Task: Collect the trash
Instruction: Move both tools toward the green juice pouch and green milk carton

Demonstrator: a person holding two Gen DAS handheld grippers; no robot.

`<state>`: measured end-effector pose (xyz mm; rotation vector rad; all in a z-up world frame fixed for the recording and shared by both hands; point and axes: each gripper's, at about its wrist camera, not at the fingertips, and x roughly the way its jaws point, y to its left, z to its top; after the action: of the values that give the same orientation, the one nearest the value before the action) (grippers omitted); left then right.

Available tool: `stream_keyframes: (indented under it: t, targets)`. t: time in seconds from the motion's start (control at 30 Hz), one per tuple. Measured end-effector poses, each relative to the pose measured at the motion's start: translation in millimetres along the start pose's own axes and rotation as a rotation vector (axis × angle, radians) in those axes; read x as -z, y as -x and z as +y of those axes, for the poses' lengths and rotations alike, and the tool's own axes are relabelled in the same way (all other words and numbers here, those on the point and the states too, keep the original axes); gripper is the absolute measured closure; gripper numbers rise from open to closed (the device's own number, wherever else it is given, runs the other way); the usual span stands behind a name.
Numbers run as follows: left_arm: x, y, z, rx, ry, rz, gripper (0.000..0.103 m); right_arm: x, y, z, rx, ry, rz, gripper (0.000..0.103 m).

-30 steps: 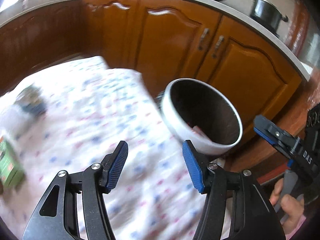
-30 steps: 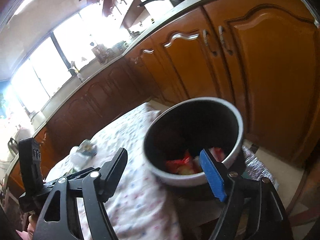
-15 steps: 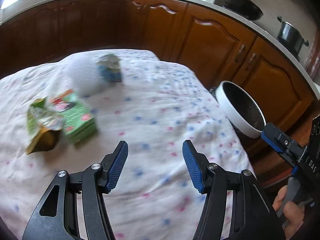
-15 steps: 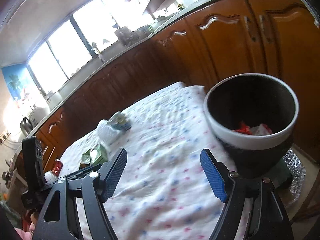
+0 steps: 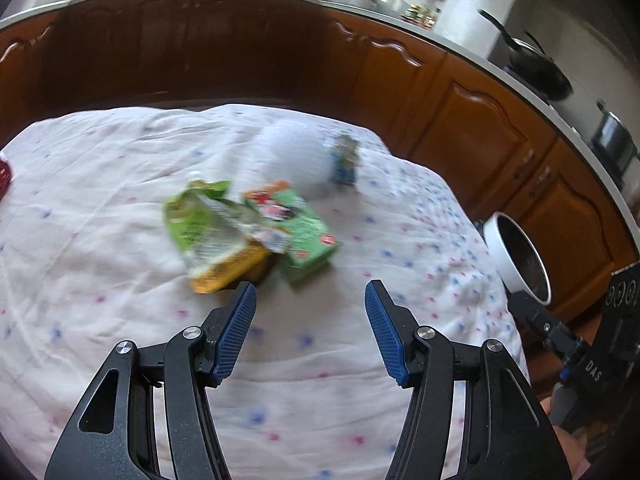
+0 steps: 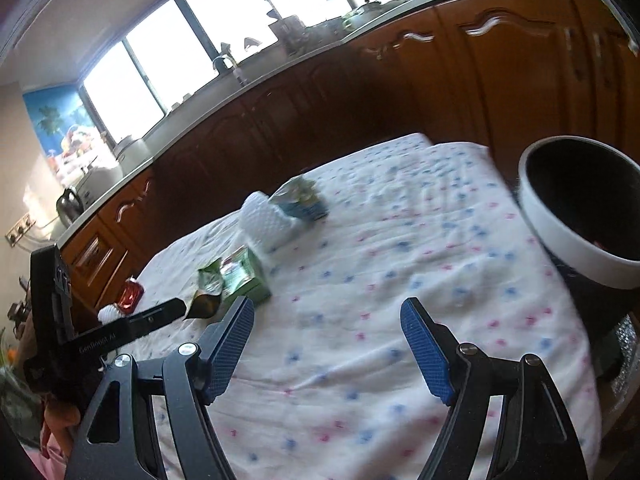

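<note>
A soft, wrinkled white cloth dotted with small blue and pink flowers (image 5: 120, 240) covers the worktop. On it lies the trash: a crumpled green and yellow foil pouch (image 5: 212, 236) touching a flat green cardboard carton (image 5: 308, 240), both at about twelve o'clock from the left tongs (image 5: 310, 330). Beyond them, towards one o'clock, a white, textured paper wad (image 5: 294, 156) rests against a small blue and green wrapper (image 5: 344, 160); motion blur hides finer detail. A round black bin with a smooth white rim (image 6: 576, 240) stands off the worktop's edge, at two o'clock from the right tongs (image 6: 328, 346), with something red just visible inside. A small red packet (image 6: 130, 296) lies at the cloth's far left edge. Both pairs of tongs, black frames with ribbed blue pads, point downward over bare cloth with jaws apart and nothing between them. A hand (image 6: 52, 420) grips the left tool's handle at eight o'clock in the right view.
</note>
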<state>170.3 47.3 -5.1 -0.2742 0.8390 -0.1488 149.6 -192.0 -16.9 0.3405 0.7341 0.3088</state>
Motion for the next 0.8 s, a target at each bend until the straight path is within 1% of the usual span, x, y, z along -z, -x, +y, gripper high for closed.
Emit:
stream_keyframes:
  t: [0.17,0.33,0.47,0.6,0.67,0.7,0.73,0.8]
  targets:
    - [-8.7,5.6,29.5,-0.047,0.064,-0.016,0.046,-1.1,-18.3,22.5,-0.029,0.077,0.034,0.026]
    - [-24.8,-5.7,52.6,-0.071,0.118,0.025,0.046,-2.6,-43.5,44.6,-0.044,0.168,0.088,0.026]
    - [-39.0,-21.3,61.5,-0.061,0.152,0.06,0.046,-2.2,-58.2,49.7,-0.053,0.174,0.111,0.026]
    - [-47.5,-42.9,62.3,-0.081,0.149,0.089,0.047,0.3,-67.5,52.3,-0.058,0.174,0.133,0.026]
    - [-49.4,-54.1,64.2,-0.102,0.137,0.108,0.057,0.7,-70.3,53.9,-0.057,0.179,0.139,0.026]
    - [-48.9,-59.5,66.6,-0.102,0.137,0.124,0.069,0.5,-71.6,54.5,-0.058,0.181,0.141,0.026]
    - [-47.8,-64.1,69.0,-0.093,0.134,0.14,0.077,0.2,-73.0,55.2,-0.059,0.183,0.143,0.026]
    - [-44.9,-65.5,69.4,-0.08,0.1,0.142,0.079,-0.9,-76.3,57.6,-0.062,0.188,0.149,0.026]
